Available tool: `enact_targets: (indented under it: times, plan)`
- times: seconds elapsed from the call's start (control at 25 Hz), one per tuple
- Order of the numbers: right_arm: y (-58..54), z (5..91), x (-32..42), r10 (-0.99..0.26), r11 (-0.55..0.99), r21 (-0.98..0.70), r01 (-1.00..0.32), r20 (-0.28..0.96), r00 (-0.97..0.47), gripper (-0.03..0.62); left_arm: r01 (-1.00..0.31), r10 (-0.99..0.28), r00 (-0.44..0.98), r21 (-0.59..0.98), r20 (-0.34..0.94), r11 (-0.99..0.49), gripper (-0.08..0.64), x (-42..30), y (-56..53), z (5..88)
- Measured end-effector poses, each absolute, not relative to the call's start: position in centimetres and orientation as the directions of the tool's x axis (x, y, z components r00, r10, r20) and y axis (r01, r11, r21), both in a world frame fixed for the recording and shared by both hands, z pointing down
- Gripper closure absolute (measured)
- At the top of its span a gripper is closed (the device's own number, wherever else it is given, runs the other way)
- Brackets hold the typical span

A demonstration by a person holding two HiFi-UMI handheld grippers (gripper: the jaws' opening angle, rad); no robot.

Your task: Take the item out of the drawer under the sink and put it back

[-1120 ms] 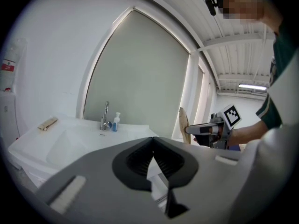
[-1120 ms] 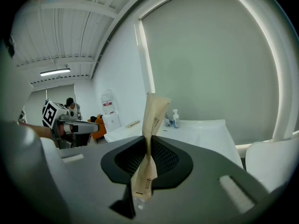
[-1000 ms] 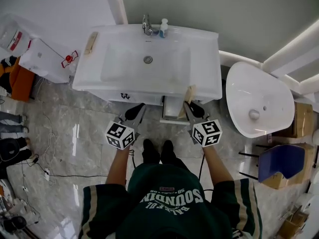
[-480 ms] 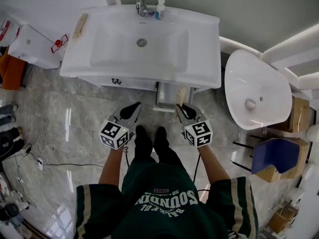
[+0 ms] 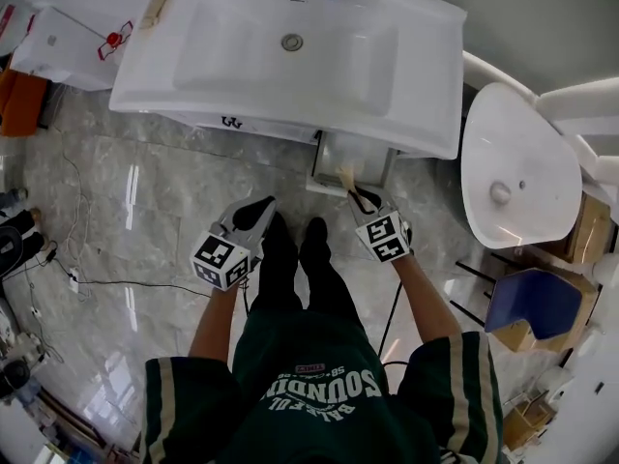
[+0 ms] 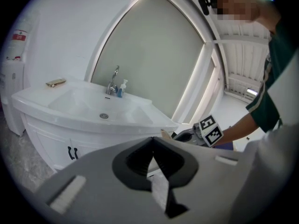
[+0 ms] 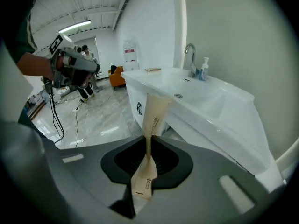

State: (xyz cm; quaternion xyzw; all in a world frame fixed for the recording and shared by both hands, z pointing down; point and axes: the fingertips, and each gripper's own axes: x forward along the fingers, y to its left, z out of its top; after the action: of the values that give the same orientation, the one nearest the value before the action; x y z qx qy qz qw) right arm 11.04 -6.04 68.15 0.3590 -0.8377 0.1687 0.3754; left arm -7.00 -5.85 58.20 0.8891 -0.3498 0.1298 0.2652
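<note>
The right claw (image 7: 148,146) is clamped on a thin beige packet (image 7: 153,115), pinched low down, so most of it stands up past the jaws. It looks like paper: light, floppy and easy to crease (it twists right at the pinch). A hold nearer its middle, flat across the faces, would steady it. The open drawer (image 5: 334,158) lies just ahead of this claw, under the sink (image 5: 155,66). The left claw (image 6: 152,143), off to the side, is closed on nothing.

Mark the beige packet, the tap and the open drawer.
beige packet (image 7: 155,111), right gripper view, its wide upper part.
tap (image 6: 112,82), left gripper view, its upright body.
open drawer (image 5: 364,153), head view, its bare inside.
</note>
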Motion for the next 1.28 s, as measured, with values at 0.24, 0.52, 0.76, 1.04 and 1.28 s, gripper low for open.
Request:
enact_targets:
  times: [0.24,0.52,0.76,1.04,1.28]
  plan:
    - [-7.7,74.1,11.3,-0.399,0.734,0.016,-0.679,0.82,-0.411,0.545,-0.712,-0.553,0.701,0.404,0.45,-0.574,0.511,-8.1,-4.7,60.9]
    - [-10.8,81.4,11.8,-0.339,0.744,0.022,-0.667,0.874,-0.348,0.545,-0.723,-0.527,0.687,0.403,0.5,-0.561,0.511,-8.9,-4.0,64.0]
    - [-13.2,86.0,12.5,-0.325,0.731,0.04,-0.681,0.898,-0.295,0.546,-0.749,-0.547,0.662,0.421,0.512,-0.512,0.511,-9.9,-4.2,66.2]
    - [-15.0,91.4,12.7,-0.274,0.732,0.047,-0.68,0.933,-0.231,0.546,-0.756,-0.53,0.654,0.438,0.54,-0.487,0.511,-9.9,-3.8,68.9]
    - [-16.1,94.1,13.1,-0.268,0.714,0.067,-0.697,0.946,-0.184,0.551,-0.769,-0.533,0.638,0.437,0.556,-0.466,0.511,-10.8,-4.1,70.0]
